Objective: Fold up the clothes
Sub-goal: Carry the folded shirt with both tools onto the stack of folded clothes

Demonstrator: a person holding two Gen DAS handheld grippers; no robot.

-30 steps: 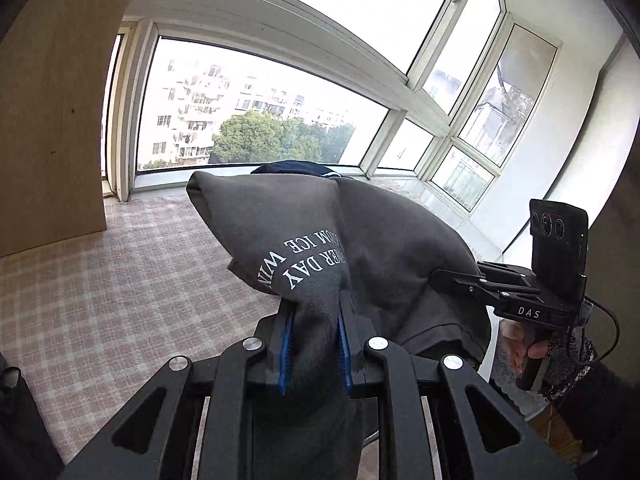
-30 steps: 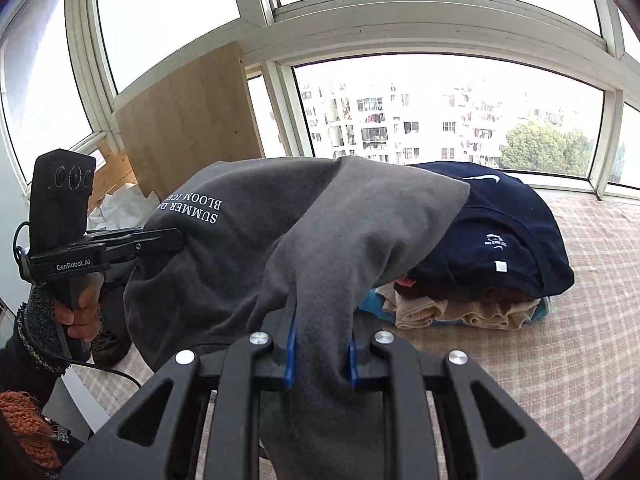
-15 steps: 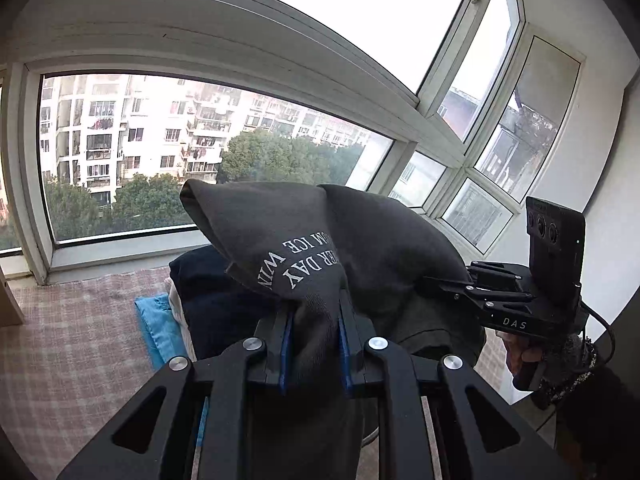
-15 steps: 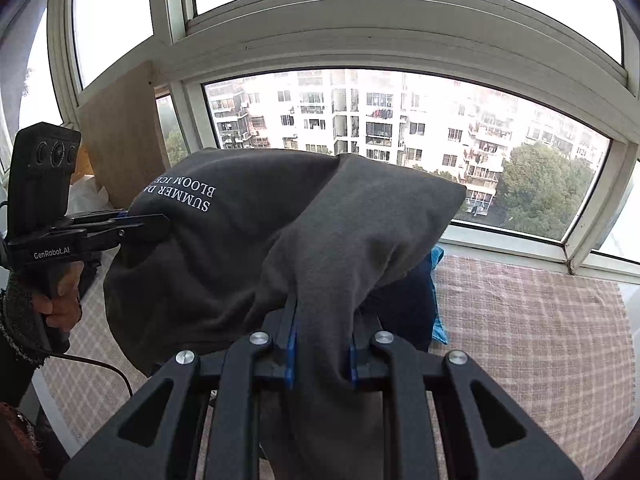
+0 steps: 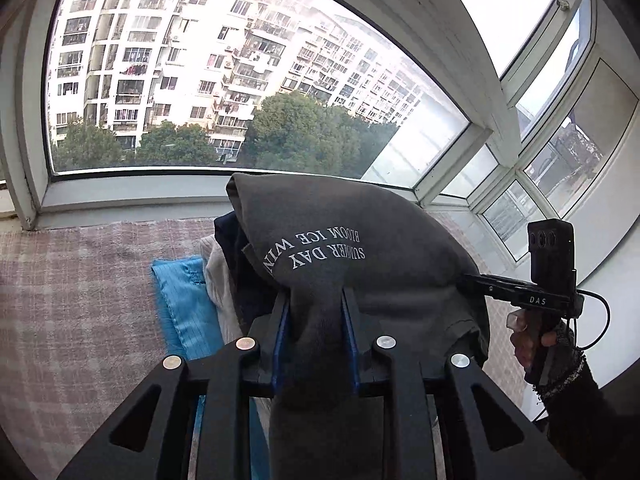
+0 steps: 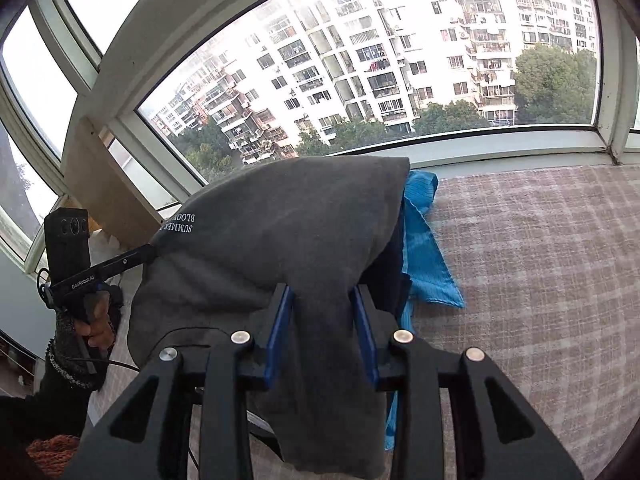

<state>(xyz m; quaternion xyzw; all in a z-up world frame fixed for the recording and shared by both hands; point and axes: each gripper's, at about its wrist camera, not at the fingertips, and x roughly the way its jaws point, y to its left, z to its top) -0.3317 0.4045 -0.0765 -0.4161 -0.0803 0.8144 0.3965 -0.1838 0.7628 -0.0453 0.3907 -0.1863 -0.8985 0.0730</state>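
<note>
A folded dark grey T-shirt (image 5: 360,232) with white lettering hangs between both grippers, over a stack of folded clothes. My left gripper (image 5: 314,300) has its blue pads on the shirt's left edge, and its jaws are opening. My right gripper (image 6: 322,292) holds the other edge (image 6: 280,220); its jaws are opening too and stand wider, with cloth still filling the gap. Each view shows the other gripper, with its tips buried in the shirt and a hand on its handle: the right gripper (image 5: 468,278) and the left gripper (image 6: 148,250). Under the shirt lie a navy garment (image 5: 230,232), a cream one (image 5: 216,276) and a blue one (image 5: 184,304).
A pink plaid cover (image 6: 540,260) spreads over the surface up to the white window sill (image 5: 132,192). The blue garment (image 6: 424,248) sticks out from the stack toward the plaid. A wooden board (image 6: 100,184) leans at the window on the left.
Both grippers have carried the grey shirt toward the window and a little lower; it now covers the stack. The right gripper's pads stand wider apart than before.
</note>
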